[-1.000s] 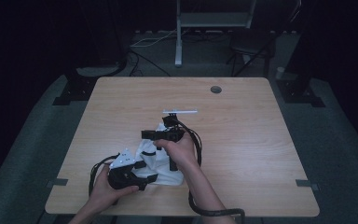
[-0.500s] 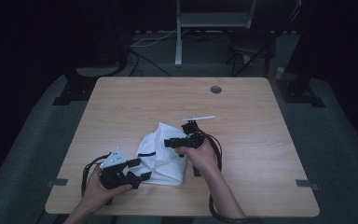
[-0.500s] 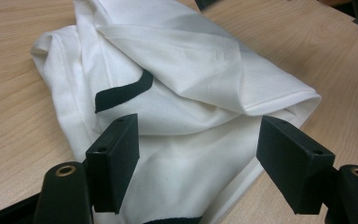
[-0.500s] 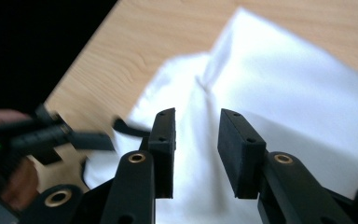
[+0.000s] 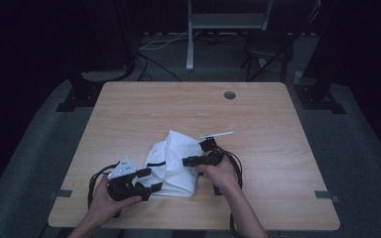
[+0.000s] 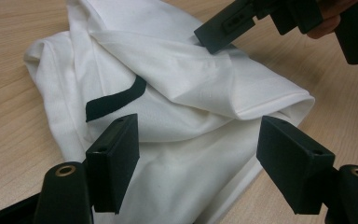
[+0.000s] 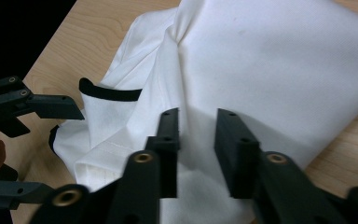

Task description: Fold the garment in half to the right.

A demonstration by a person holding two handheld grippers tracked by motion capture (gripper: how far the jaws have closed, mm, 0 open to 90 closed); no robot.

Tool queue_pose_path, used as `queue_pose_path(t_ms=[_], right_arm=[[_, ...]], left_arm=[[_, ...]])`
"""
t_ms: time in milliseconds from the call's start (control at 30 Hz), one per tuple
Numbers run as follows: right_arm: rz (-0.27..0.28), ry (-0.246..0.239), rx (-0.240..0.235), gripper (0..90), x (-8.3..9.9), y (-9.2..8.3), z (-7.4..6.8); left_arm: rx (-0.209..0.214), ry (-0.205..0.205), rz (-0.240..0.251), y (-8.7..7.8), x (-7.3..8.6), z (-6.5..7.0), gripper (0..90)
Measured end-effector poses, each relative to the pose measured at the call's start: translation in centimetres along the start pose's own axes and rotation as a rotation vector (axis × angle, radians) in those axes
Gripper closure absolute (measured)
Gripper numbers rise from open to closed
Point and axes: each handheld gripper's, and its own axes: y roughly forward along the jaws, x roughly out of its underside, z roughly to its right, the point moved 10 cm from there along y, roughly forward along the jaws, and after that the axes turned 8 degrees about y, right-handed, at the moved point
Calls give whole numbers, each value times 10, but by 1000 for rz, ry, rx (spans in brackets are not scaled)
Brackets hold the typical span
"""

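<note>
White cloth (image 5: 173, 161), a bunched garment with a black trim band (image 6: 114, 100), lay low and centre in the high view on the pale wood worktop (image 5: 258, 109), its long axis running from upper right down to lower left. And the right gripper (image 5: 193, 160) was right on it at the upper right flank, jaws narrow and just been closing; in the right gripper view a ridge of fabric (image 7: 196, 116) rose into the slim gap between the jaws, though whether they actually pinched it I couldn't tell. The left gripper (image 5: 149, 181) sat at the lower left corner of the garment, jaws spread wide, straddling the folded hem (image 6: 200, 140) and gripping nothing. So the cloth stretched between the two, each gripper at its own end. The right one looked nearer to a real hold; the left would have to clamp down on that hem.
</note>
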Motion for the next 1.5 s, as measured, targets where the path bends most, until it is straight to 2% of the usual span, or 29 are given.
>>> queue_pose_path(t_ms=[100, 233, 333, 733, 1133, 1233, 1300, 1400, 1433, 1500], right_arm=[[-5, -2, -7, 830, 1, 3, 0], [3, 8, -38, 857, 1, 5, -5], [7, 18, -73, 864, -1, 5, -13], [13, -17, -108, 877, -12, 20, -44], [-49, -72, -155, 848, -5, 51, -77], [-35, -83, -183, 823, -7, 48, -83], [-18, -78, -205, 799, -11, 42, -86], [1, -96, -233, 779, -17, 31, -94], [8, -102, -230, 767, -19, 28, -95], [21, -107, -186, 739, -24, 24, -90]], left_arm=[[3, 4, -1, -1, 0, 1, 300], [5, 7, 4, -2, 0, 2, 300], [6, 10, 5, -3, 0, 2, 300], [18, 22, 8, -3, -1, 8, 300], [30, 35, 3, -5, 1, 14, 300], [27, 31, 12, -7, 0, 14, 300], [32, 30, 19, -9, -1, 15, 300], [31, 31, 34, -12, -5, 15, 300], [27, 28, 39, -13, -6, 14, 300], [19, 25, 44, -16, -8, 11, 300]])
